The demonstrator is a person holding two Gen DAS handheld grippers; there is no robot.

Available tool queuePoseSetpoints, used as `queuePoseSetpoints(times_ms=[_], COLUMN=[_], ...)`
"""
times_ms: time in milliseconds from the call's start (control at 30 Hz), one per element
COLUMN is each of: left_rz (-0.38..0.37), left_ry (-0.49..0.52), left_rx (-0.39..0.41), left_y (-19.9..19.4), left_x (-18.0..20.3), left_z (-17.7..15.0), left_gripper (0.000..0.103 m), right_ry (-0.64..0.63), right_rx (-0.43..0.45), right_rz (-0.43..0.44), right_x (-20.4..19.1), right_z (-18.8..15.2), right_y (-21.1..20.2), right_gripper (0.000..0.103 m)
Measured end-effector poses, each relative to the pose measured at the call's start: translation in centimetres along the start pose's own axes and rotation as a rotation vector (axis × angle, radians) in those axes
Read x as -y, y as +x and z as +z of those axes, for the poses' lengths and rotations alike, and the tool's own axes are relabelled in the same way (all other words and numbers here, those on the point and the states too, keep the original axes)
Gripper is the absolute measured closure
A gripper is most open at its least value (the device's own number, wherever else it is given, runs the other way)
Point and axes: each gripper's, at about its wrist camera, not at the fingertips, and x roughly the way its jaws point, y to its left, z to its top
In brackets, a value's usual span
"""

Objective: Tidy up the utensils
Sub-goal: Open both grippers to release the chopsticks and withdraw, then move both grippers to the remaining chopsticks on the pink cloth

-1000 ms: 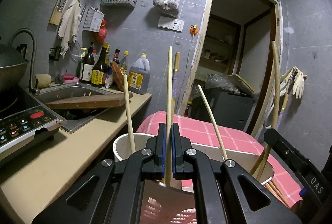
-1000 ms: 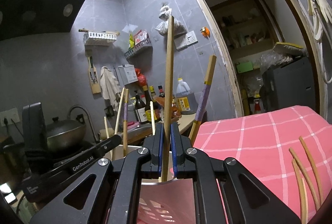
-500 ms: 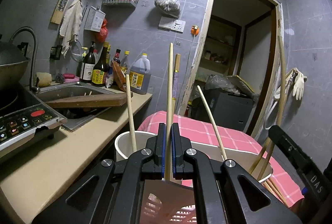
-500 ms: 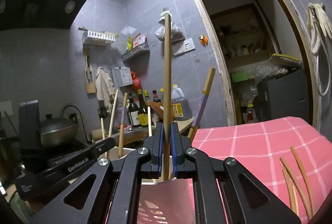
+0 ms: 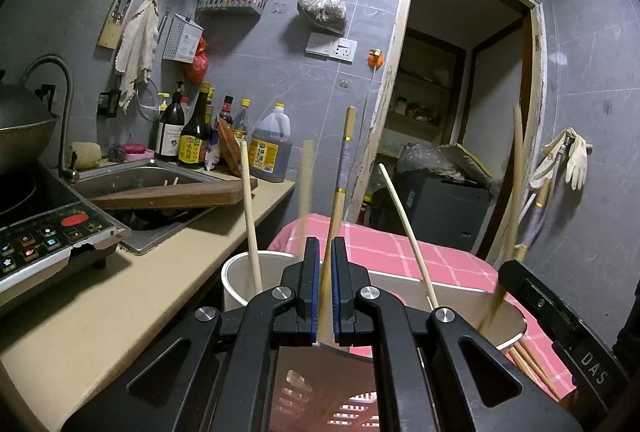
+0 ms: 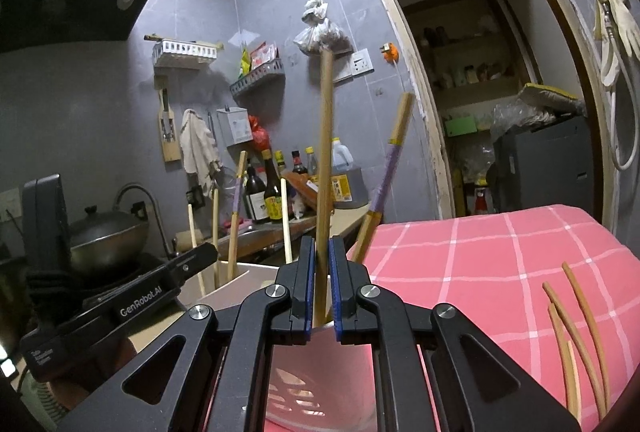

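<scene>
Chopsticks: most stand upright or leaning in a white holder [image 5: 236,272] sitting on the pink checked tablecloth [image 5: 448,260], next to the beige countertop [image 5: 120,292].

Left gripper [image 5: 322,292] hovers just above the holder. Jaws slightly parted; a motion-blurred chopstick [image 5: 307,176] sits beyond the gap, and it is not clear whether the pads touch it. A purple-banded chopstick [image 5: 343,176] stands behind it, a pale chopstick [image 5: 250,216] is in the left compartment, and a thin one [image 5: 404,220] leans right.

Right gripper [image 6: 320,292] jaws are narrow with a tan chopstick [image 6: 325,160] upright between the blue pads [image 6: 307,296]. A sliver of gap shows on each side, so a firm pinch cannot be confirmed. Its lower end drops into the holder [image 6: 240,274]. Another purple-banded stick [image 6: 386,176] leans right behind it.

Four darker brown chopsticks [image 6: 576,328] lie loose on the tablecloth [image 6: 480,264], lower right in the right wrist view, well apart from the holder.

Pink slotted basket [image 5: 320,404] is visible below the left gripper.

Background: sink [image 5: 132,176] with a wooden board [image 5: 172,194] across it, sauce bottles [image 5: 192,136], induction cooker [image 5: 44,236], wok [image 6: 108,236].
</scene>
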Motion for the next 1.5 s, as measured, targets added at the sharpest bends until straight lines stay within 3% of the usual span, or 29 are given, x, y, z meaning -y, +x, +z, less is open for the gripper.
queuePoseSetpoints(times_ms=[167, 233, 300, 433, 500, 567, 633, 733, 833, 933, 1200, 1300, 1500], left_rz=[-0.001, -0.003, -0.012, -0.006, -0.012, -0.020, -0.032, -0.053, -0.092, -0.130, -0.256, -0.296, -0.305], left_ry=[-0.001, -0.007, -0.022, -0.025, -0.026, -0.026, -0.019, -0.008, 0.008, 0.023, 0.066, 0.094, 0.134], left_rx=[0.000, -0.005, -0.006, 0.006, 0.015, 0.027, 0.039, 0.059, 0.076, 0.085, 0.058, 0.008, -0.114], left_y=[-0.1, -0.3, -0.6, -1.4, -1.9, -2.6, -3.4, -4.4, -5.3, -6.1, -7.3, -6.9, -5.0], left_x=[0.1, 0.0, -0.2, 0.1, 0.4, 0.9, 1.5, 2.6, 4.1, 5.6, 10.2, 12.3, 15.8], left_z=[0.0, 0.1, 0.2, 0.5, 0.8, 0.9, 1.1, 1.5, 1.8, 1.9, 1.4, 0.7, -1.5], left_gripper=[0.097, 0.088, 0.074, 0.073, 0.061, 0.053, 0.050, 0.036, 0.027, 0.014, 0.003, 0.003, 0.003], right_ry=[-0.012, -0.020, -0.025, -0.042, -0.046, -0.042, -0.036, -0.037, -0.037, -0.037, -0.071, -0.088, -0.061], right_rx=[0.003, 0.011, 0.030, 0.074, 0.093, 0.120, 0.145, 0.156, 0.154, 0.143, 0.076, 0.038, -0.066], right_rz=[0.005, 0.003, 0.003, -0.006, -0.017, -0.031, -0.048, -0.079, -0.108, -0.138, -0.231, -0.286, -0.342], right_x=[-0.1, -0.2, -0.3, -0.4, -0.3, 0.0, 0.4, 1.1, 2.1, 3.2, 6.0, 7.2, 10.6], right_z=[0.1, 0.1, 0.3, 0.8, 1.2, 1.7, 2.3, 3.1, 3.8, 4.7, 7.3, 7.4, 5.7], right_y=[-0.4, -0.7, -1.4, -3.0, -3.8, -4.9, -6.3, -8.1, -10.2, -12.4, -17.3, -18.1, -17.8], right_gripper=[0.095, 0.092, 0.081, 0.078, 0.070, 0.048, 0.044, 0.025, 0.017, 0.001, 0.000, 0.000, 0.000])
